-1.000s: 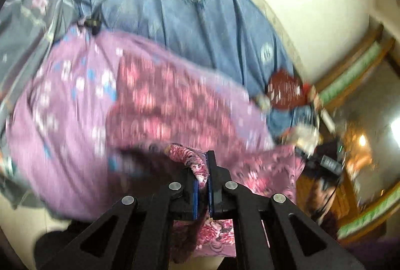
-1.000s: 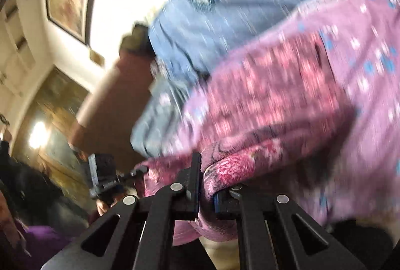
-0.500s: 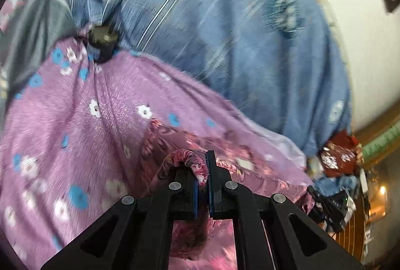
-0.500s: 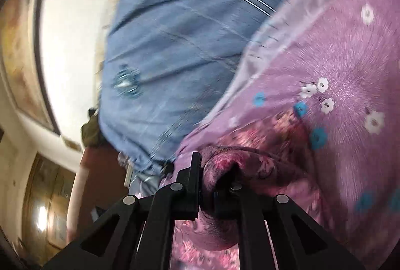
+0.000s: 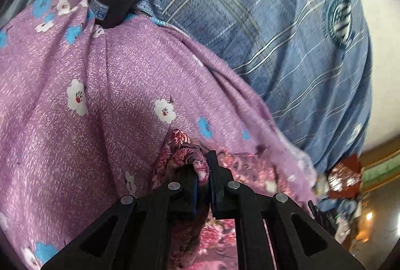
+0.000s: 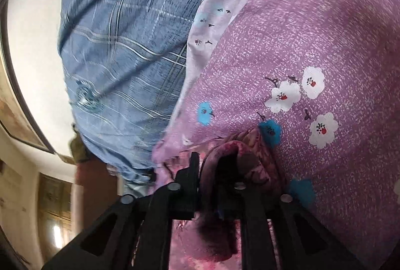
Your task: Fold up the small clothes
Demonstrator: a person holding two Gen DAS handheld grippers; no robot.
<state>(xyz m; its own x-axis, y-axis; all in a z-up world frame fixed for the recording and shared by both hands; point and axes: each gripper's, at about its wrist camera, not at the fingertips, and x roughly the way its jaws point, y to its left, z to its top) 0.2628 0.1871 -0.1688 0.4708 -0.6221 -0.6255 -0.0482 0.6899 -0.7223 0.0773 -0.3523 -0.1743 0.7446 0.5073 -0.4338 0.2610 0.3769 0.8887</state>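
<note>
A small dark-pink floral garment (image 5: 185, 157) is pinched in my left gripper (image 5: 203, 170), which is shut on a bunched edge of it low over a purple flowered sheet (image 5: 112, 85). My right gripper (image 6: 208, 167) is shut on another bunched edge of the same garment (image 6: 237, 152), also close above the purple sheet (image 6: 312, 32). The rest of the garment hangs below both grippers and is mostly hidden by the fingers.
A blue checked bedcover (image 5: 275, 20) lies beyond the purple sheet; it also shows in the right wrist view (image 6: 125, 45). A small black jar (image 5: 110, 7) sits at the sheet's far edge. Clutter (image 5: 342, 177) lies at the right; a white wall (image 6: 32, 32) is at the left.
Both grippers have moved forward and down over the bed with the garment. The garment's spread part has gone out of view and the purple sheet now fills both views.
</note>
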